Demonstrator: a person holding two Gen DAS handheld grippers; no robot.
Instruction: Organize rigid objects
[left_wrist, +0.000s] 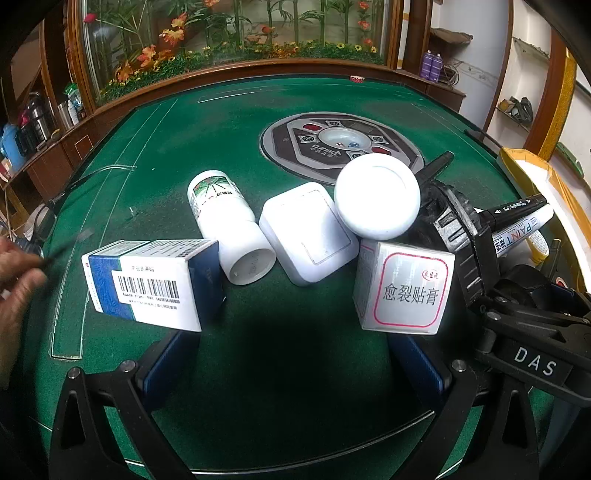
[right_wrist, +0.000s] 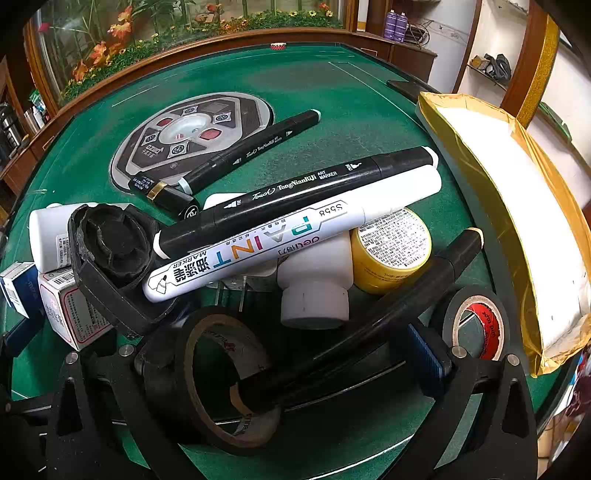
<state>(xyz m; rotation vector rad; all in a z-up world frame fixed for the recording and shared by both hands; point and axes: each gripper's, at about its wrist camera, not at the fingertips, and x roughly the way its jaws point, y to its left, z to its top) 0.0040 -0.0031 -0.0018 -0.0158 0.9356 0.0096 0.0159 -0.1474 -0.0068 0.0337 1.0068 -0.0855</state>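
Observation:
In the left wrist view my left gripper is open over bare green felt. A blue-and-white box lies ahead of its left finger and a white box with a red border ahead of its right. Beyond them are a tipped white bottle, a white square block and a round white lid. My right gripper is open too. A black tape roll with a black pen poking through it lies between its fingers. A white paint marker and a black art marker are piled just ahead.
A gold padded envelope lies along the right table edge. A yellow jar, a white plastic bottle, a red-cored tape roll and a black round cap crowd the pile. The table's centre panel sits behind. A hand is at far left.

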